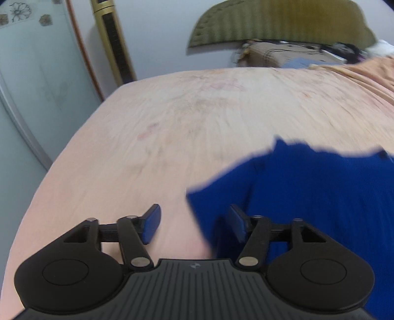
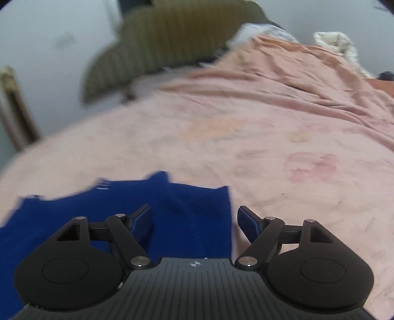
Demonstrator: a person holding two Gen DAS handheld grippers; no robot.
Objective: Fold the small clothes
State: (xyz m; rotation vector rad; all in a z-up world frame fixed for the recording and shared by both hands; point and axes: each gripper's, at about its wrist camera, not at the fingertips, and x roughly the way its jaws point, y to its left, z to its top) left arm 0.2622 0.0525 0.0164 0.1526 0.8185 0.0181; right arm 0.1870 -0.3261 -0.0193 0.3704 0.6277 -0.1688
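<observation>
A dark blue garment (image 1: 307, 187) lies on the pink bed sheet (image 1: 184, 118). In the left wrist view it fills the lower right. My left gripper (image 1: 194, 225) is open and empty, over the garment's left edge, with its right finger above the cloth. In the right wrist view the garment (image 2: 103, 209) fills the lower left on the sheet (image 2: 283, 147). My right gripper (image 2: 195, 225) is open and empty, over the garment's right edge, with its left finger above the cloth. Both views are blurred.
A rumpled pink blanket (image 2: 295, 73) is heaped at the far right of the bed. An olive striped cushion (image 1: 278, 22) leans on the wall behind the bed. A glass door (image 1: 37, 86) and gold post (image 1: 110, 41) stand left of the bed edge.
</observation>
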